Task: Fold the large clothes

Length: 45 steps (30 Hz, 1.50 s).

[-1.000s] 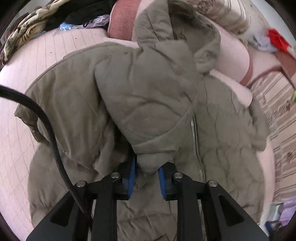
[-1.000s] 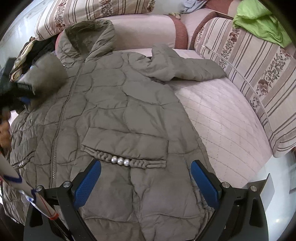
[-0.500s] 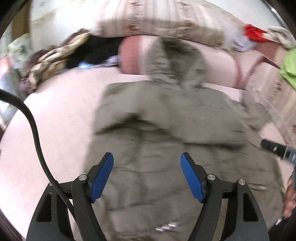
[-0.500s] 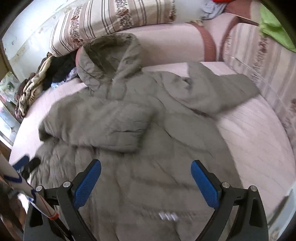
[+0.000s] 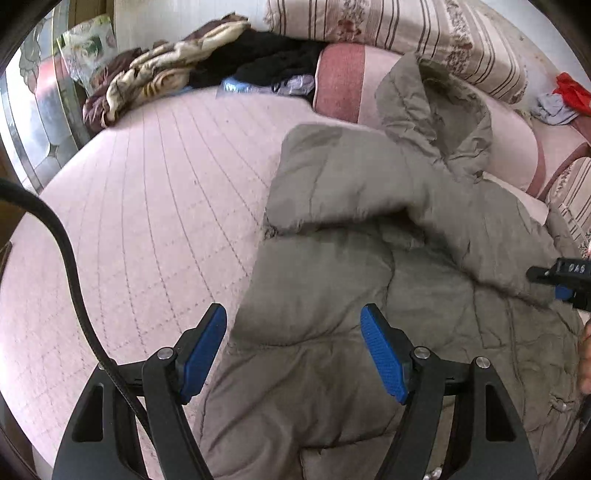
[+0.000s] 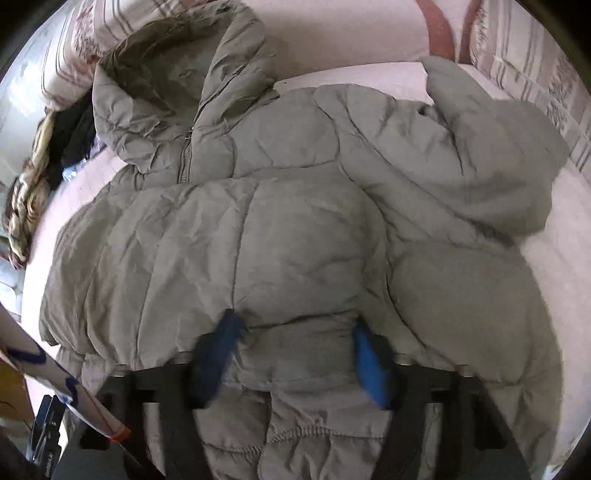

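A grey-green hooded puffer coat [image 5: 369,236] lies front up on a pink quilted sofa bed [image 5: 147,206]. One sleeve [image 6: 236,258] is folded across its chest; the other sleeve [image 6: 495,162] lies bent at the right. My left gripper [image 5: 293,350] is open and empty, just above the coat's left edge. My right gripper [image 6: 295,358] is low over the coat, its blue pads [image 6: 369,365] on either side of the folded sleeve's cuff, motion-blurred and half closed. The right gripper's tip also shows in the left wrist view [image 5: 561,277].
Striped cushions [image 5: 406,29] line the sofa back. A heap of dark and patterned clothes [image 5: 177,70] lies at the far left corner. Red and grey garments [image 5: 565,99] sit at the far right. A black cable [image 5: 66,266] hangs beside my left gripper.
My left gripper let go of the sleeve, opened and drew back to the coat's left edge. The sleeve now lies across the chest. My right gripper came down onto the cuff and narrowed.
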{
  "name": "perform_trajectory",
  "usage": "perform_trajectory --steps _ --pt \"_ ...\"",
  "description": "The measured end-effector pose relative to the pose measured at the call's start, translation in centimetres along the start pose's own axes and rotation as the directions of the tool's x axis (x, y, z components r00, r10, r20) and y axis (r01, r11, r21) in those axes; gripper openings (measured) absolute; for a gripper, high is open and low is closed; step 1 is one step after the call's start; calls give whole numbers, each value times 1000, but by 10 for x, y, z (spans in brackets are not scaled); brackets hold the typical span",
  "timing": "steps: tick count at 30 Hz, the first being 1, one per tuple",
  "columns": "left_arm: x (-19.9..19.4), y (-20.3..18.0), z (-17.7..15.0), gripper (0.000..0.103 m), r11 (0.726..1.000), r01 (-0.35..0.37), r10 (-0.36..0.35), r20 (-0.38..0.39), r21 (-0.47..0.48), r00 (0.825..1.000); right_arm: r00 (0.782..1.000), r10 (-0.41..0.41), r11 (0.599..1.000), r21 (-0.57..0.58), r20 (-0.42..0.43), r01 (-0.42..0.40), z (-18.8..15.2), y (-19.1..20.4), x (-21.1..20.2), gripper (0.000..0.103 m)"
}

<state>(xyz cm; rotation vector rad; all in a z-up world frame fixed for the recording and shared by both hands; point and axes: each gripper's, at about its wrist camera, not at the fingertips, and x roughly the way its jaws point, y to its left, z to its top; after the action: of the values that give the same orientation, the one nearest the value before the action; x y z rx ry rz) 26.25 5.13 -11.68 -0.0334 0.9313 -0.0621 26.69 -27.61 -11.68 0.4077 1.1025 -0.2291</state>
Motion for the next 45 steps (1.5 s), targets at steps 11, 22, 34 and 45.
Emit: perform_trajectory --steps 11,22,34,45 --pt "9 -11 -1 74 998 -52 52 -21 31 998 989 -147 989 36 28 146 28 -36 9 17" --pt "9 -17 -7 74 992 -97 99 -14 81 995 987 -138 990 16 84 137 24 -52 -28 28" --pt "11 -27 -13 74 982 -151 151 5 114 988 987 -143 889 449 74 95 12 -273 -69 52" --pt "23 -33 -15 81 971 -202 202 18 128 979 988 16 749 653 154 -114 63 -363 -5 52"
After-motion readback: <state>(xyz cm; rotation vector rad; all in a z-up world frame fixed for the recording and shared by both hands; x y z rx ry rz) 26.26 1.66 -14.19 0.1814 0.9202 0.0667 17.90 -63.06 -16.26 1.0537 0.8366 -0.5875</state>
